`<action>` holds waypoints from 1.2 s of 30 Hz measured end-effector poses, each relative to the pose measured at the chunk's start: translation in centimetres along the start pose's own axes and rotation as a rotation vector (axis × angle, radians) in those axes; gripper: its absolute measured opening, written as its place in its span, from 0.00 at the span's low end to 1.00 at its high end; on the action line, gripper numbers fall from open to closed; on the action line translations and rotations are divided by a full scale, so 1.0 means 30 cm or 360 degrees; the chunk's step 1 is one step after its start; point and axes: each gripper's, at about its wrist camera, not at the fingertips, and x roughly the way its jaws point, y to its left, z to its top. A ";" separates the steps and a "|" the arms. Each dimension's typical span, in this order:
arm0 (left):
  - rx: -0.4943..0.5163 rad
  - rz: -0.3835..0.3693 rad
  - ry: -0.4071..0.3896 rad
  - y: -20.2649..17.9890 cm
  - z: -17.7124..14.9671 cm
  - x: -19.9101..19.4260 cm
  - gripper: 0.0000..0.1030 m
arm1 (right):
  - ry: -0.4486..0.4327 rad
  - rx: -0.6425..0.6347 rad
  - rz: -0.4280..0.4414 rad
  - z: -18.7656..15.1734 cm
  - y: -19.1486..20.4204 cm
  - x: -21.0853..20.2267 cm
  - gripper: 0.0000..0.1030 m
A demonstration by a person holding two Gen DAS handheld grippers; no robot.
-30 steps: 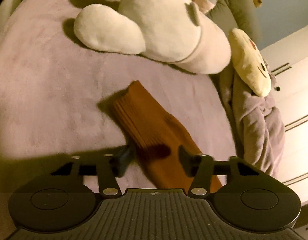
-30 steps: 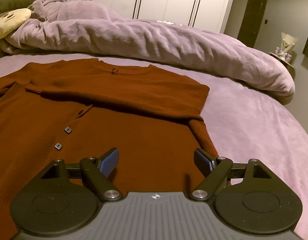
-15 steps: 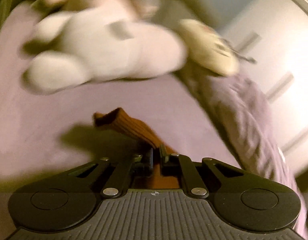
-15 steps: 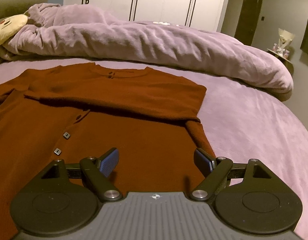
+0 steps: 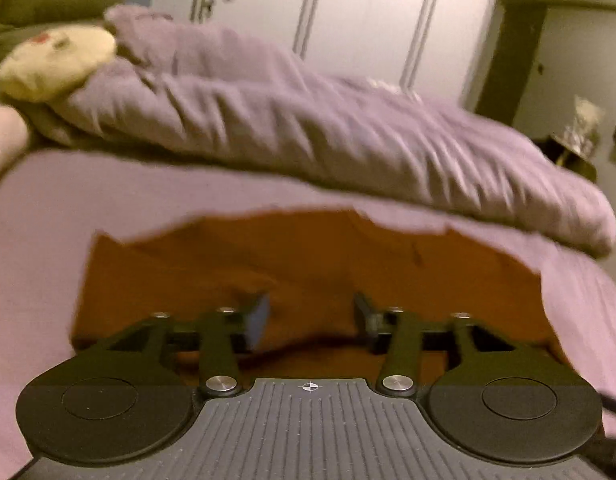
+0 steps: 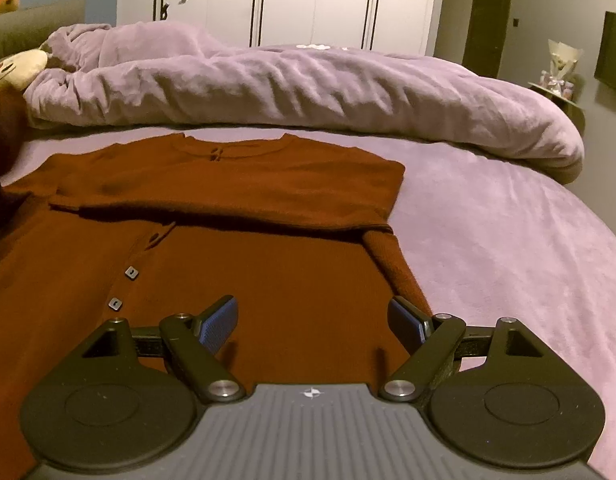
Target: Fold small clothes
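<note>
Left wrist view, garment: a rust-brown cardigan [image 5: 308,264] is seen spread on the purple bed sheet [image 5: 48,208], blurred; a raised fold line is made out across it just ahead of the fingers.
Left wrist view, fingers: the left gripper [image 5: 308,316] is over the cloth, its jaws opening; the pads are not pressed on any fabric, so nothing is held.
Left wrist view, surroundings: a rumpled duvet [image 5: 328,136] is seen beyond the cardigan, a cream plush [image 5: 56,60] at its far left end.
Right wrist view, garment: the cardigan [image 6: 236,240] is seen flat, collar toward the duvet [image 6: 308,84]; 1 sleeve [image 6: 228,188] is laid across the chest, and 2 buttons [image 6: 131,273] are visible below it.
Right wrist view, fingers: the right gripper [image 6: 312,320] is held wide apart above the lower body of the cardigan, empty.
Done, judged: the right-side sleeve is folded in; the left-side sleeve appears just brought over, though blur prevents certainty.
Left, judged: the sides are to be squared, then the hem folded up toward the collar.
</note>
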 end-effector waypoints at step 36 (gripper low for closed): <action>-0.0080 0.0734 0.0246 0.268 -0.199 0.063 0.79 | 0.0424 0.0390 0.1053 0.313 0.462 0.540 0.05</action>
